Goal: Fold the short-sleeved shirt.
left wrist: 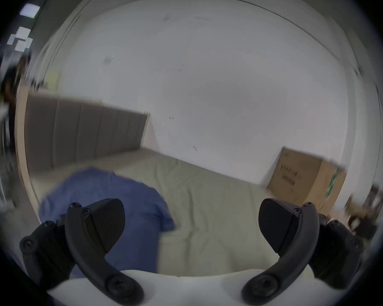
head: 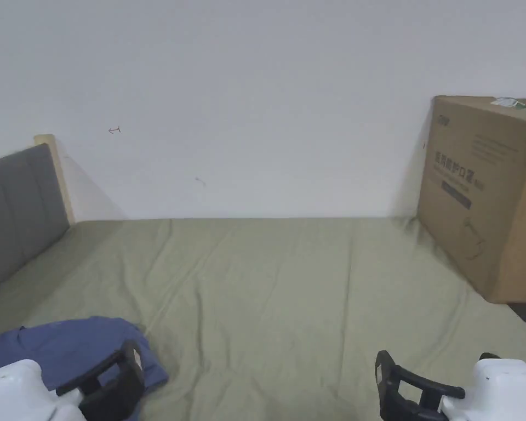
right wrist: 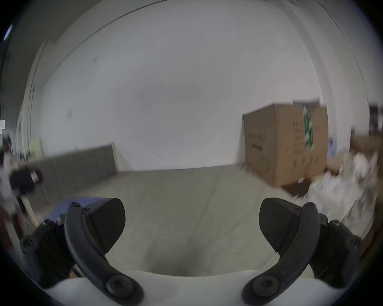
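Observation:
A blue short-sleeved shirt (head: 64, 345) lies bunched on the olive sheet (head: 289, 285) at the near left. In the left gripper view the shirt (left wrist: 111, 198) spreads behind the left jaw. My left gripper (left wrist: 191, 220) hovers open just above the shirt's near edge, and in the head view the left gripper (head: 116, 378) sits at the bottom left over the cloth. My right gripper (right wrist: 191, 220) is open over bare sheet, nothing between its jaws; in the head view the right gripper (head: 399, 389) is at the bottom right. A sliver of the shirt (right wrist: 75, 202) peeks past its left jaw.
A large cardboard box (head: 484, 197) stands at the right edge of the bed against the white wall. A grey padded headboard (head: 15, 214) with a wooden trim closes the left side. Crumpled pale clutter (right wrist: 345, 178) lies beyond the box.

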`<control>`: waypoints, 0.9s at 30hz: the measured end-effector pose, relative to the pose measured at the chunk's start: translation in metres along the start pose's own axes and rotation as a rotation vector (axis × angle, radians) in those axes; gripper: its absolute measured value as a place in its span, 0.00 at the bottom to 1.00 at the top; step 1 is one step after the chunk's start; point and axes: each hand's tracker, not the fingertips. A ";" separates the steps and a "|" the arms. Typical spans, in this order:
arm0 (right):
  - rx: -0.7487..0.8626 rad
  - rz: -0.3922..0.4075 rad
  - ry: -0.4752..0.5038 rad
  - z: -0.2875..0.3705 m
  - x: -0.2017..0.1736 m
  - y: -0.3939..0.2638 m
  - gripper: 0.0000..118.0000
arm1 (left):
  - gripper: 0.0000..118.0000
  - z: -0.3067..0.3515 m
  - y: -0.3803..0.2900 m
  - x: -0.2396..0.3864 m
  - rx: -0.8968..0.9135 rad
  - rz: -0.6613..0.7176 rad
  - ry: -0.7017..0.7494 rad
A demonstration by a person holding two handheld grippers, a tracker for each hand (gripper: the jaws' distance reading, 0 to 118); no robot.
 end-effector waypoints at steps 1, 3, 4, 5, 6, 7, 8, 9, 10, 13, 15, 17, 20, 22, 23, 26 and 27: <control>0.011 0.047 0.000 0.002 0.001 -0.002 1.00 | 1.00 0.003 -0.005 0.007 0.015 -0.044 -0.016; 0.019 0.016 0.015 0.004 0.002 -0.001 1.00 | 1.00 0.007 -0.006 0.007 0.027 -0.034 -0.039; 0.016 0.003 0.009 0.004 0.003 0.000 1.00 | 1.00 0.008 -0.005 0.009 0.022 -0.027 -0.031; 0.006 -0.011 0.002 0.002 0.004 0.000 1.00 | 1.00 0.006 -0.004 0.011 0.018 -0.025 -0.022; -0.006 -0.023 0.003 0.000 0.006 0.000 1.00 | 1.00 0.005 -0.002 0.012 0.006 -0.017 -0.013; -0.013 -0.032 0.002 -0.001 0.005 -0.001 1.00 | 1.00 0.005 -0.002 0.013 -0.003 -0.002 -0.012; -0.016 -0.040 0.000 -0.001 0.005 -0.001 1.00 | 1.00 0.005 -0.002 0.013 -0.017 0.020 -0.020; -0.018 -0.041 -0.003 -0.001 0.006 -0.001 1.00 | 1.00 0.003 -0.001 0.012 -0.017 0.023 -0.027; -0.020 -0.040 -0.006 -0.001 0.006 -0.001 1.00 | 1.00 0.003 -0.001 0.013 -0.019 0.019 -0.028; -0.022 -0.030 -0.012 0.000 0.006 0.000 1.00 | 1.00 0.004 -0.002 0.014 -0.010 -0.022 -0.030; -0.024 -0.026 -0.013 0.001 0.007 0.000 1.00 | 1.00 0.005 -0.004 0.016 -0.016 -0.034 -0.034; -0.025 -0.020 -0.017 0.001 0.007 -0.001 1.00 | 1.00 0.005 -0.004 0.018 -0.025 -0.037 -0.045; -0.026 -0.010 -0.019 0.002 0.006 0.000 1.00 | 1.00 0.007 -0.004 0.023 -0.019 -0.051 -0.062; -0.025 -0.003 -0.016 0.003 0.005 0.000 1.00 | 1.00 0.008 -0.004 0.026 -0.012 -0.071 -0.073; -0.023 0.000 -0.015 0.004 0.005 0.000 1.00 | 1.00 0.009 -0.004 0.028 -0.008 -0.083 -0.078; -0.015 0.010 -0.006 0.005 0.003 0.002 1.00 | 1.00 0.010 -0.003 0.031 0.003 -0.114 -0.084; -0.013 0.013 -0.002 0.006 0.002 0.002 1.00 | 1.00 0.010 -0.003 0.031 0.004 -0.116 -0.087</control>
